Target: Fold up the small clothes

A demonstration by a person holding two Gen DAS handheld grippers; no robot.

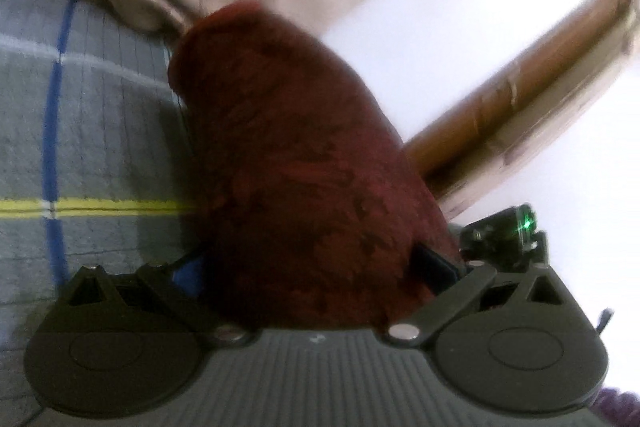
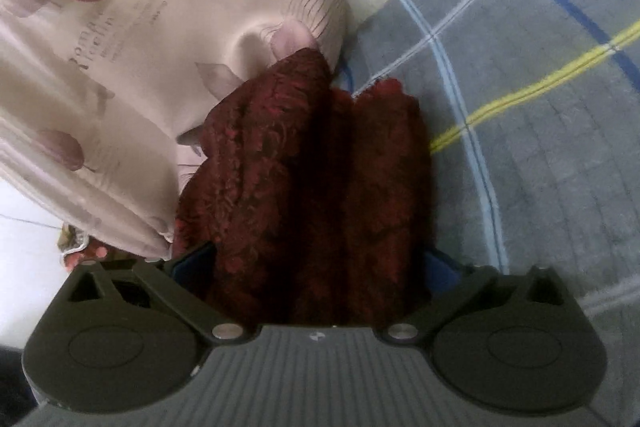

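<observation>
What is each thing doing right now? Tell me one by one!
Dark red cloth: bunched in long folds, lying between both grippers' fingers.
Right gripper: open wide around the cloth.
Left gripper: cloth fills its gap; open or shut, cannot tell.
Pillow: lying flat, touching the cloth's far end.
Plaid sheet: spread flat under the cloth.
</observation>
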